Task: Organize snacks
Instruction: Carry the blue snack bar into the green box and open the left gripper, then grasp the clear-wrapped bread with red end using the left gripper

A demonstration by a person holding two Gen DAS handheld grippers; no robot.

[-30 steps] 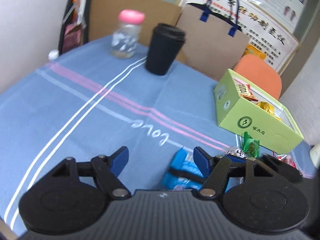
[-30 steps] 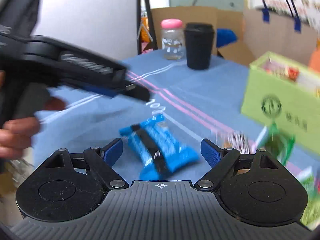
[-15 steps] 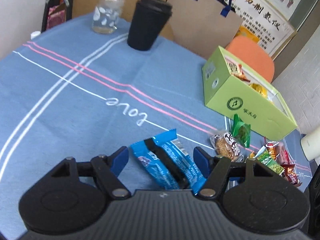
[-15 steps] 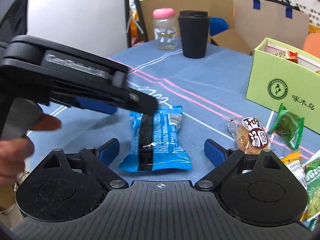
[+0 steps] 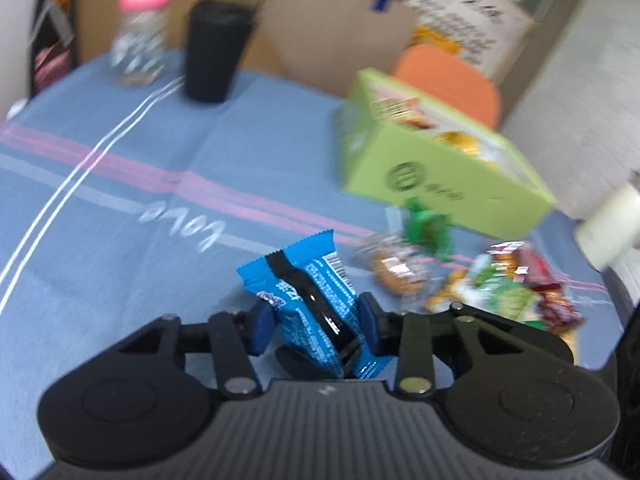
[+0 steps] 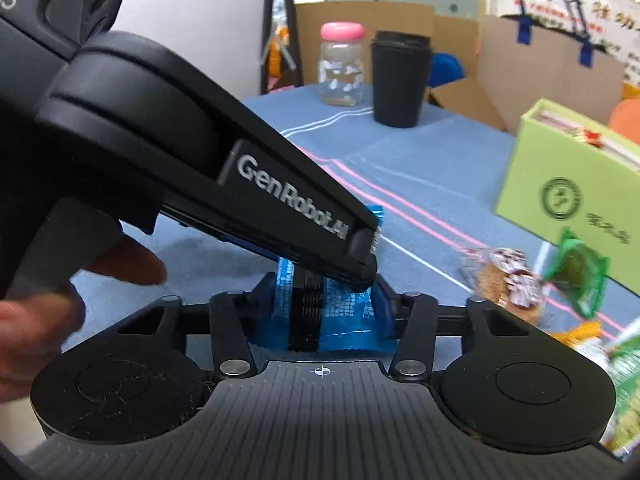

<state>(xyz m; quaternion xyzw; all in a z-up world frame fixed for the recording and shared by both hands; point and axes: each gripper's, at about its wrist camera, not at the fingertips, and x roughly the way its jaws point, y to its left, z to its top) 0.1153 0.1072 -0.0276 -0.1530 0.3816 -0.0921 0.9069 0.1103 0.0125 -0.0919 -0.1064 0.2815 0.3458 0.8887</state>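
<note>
Snacks fill the open green box [image 5: 436,168] at two o'clock on the blue tablecloth [image 5: 120,184]. Both the left gripper [image 5: 316,322] and right gripper [image 6: 324,304] have just closed, pinching the same blue snack packet [image 5: 308,292] at center.

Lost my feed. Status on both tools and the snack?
Left tool and right tool both just closed, shut on the blue snack packet. Green box open beyond, other snacks loose beside it. Path clear.

Bright, left view blurred, fisheye edges.
</note>
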